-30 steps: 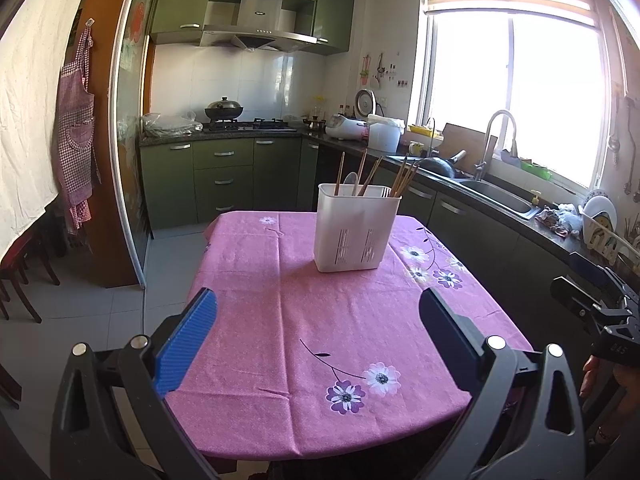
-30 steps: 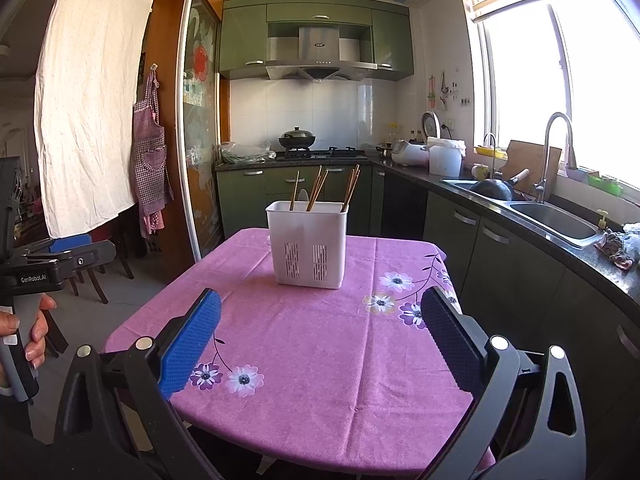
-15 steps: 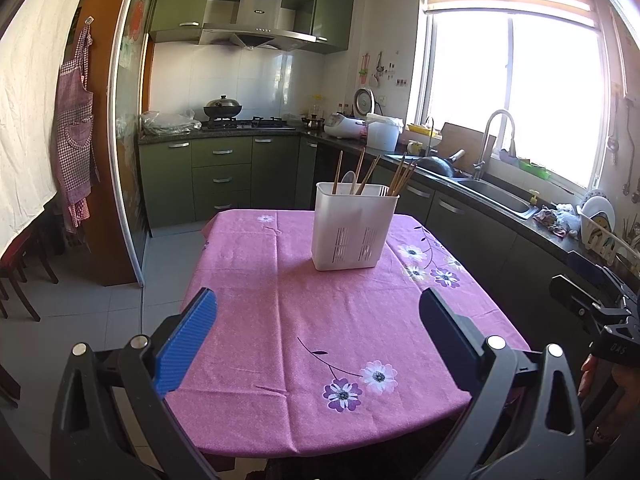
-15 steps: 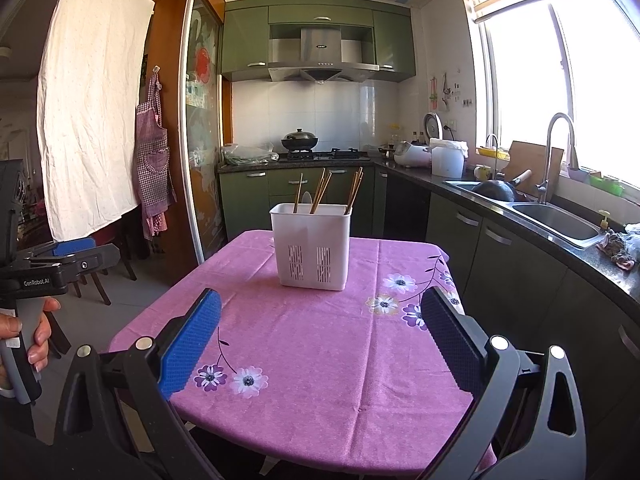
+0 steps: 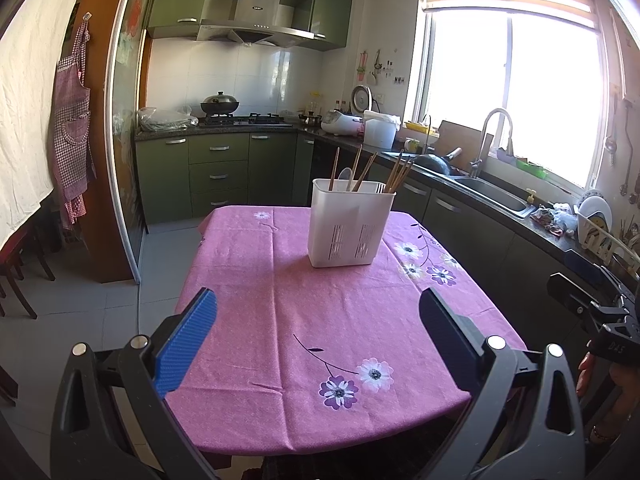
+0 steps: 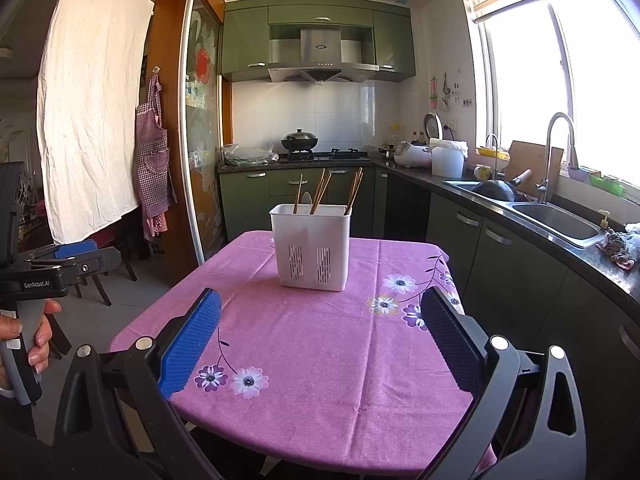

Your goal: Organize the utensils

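At centre frame in both views, the white utensil holder (image 5: 350,224) stands upright on the pink-clothed bench (image 5: 280,320), chopsticks (image 5: 396,172) and a spoon (image 5: 345,178) leaning inside. Left tool (image 5: 318,320) and right tool (image 6: 320,318) hover spread and empty short of it, probably lining up a reach. Compared with a second ago, the holder sits slightly lower and larger in frame, so both have edged closer.

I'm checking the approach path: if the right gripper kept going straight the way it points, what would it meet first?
Probably the white utensil holder on the pink tablecloth. The open right gripper faces it, nothing between; depth is unclear.
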### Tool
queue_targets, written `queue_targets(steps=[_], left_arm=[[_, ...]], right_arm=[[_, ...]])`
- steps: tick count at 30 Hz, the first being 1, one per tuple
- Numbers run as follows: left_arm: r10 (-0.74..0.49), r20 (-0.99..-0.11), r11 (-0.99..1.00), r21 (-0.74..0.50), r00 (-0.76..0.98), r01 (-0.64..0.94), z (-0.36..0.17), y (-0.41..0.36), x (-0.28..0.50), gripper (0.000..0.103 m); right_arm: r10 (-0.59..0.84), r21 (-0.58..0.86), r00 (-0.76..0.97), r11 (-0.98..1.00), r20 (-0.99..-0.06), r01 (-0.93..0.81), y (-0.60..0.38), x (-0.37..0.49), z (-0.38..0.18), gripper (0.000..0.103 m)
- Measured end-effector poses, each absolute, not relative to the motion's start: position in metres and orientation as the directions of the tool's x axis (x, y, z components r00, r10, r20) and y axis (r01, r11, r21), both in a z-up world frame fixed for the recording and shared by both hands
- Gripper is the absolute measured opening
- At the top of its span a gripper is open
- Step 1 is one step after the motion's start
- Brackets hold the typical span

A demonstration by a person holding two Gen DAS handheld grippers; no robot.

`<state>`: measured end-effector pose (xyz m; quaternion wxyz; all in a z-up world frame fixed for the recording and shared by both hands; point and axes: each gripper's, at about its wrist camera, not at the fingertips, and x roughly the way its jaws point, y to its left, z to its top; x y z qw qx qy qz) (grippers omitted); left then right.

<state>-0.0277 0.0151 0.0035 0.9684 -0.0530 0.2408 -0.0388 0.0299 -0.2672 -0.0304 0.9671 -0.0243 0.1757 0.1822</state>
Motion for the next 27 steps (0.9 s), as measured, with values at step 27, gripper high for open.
queue_targets(steps=[27], left_arm=[[-0.070, -0.479, 0.994, -0.109, 0.875, 0.020, 0.0043, 0.0142, -0.0267, 0.096]], right_arm=[[0.350, 0.019, 0.866, 0.930, -0.357, -0.368, -0.2617, 0.0300, -0.0309, 0.098]])
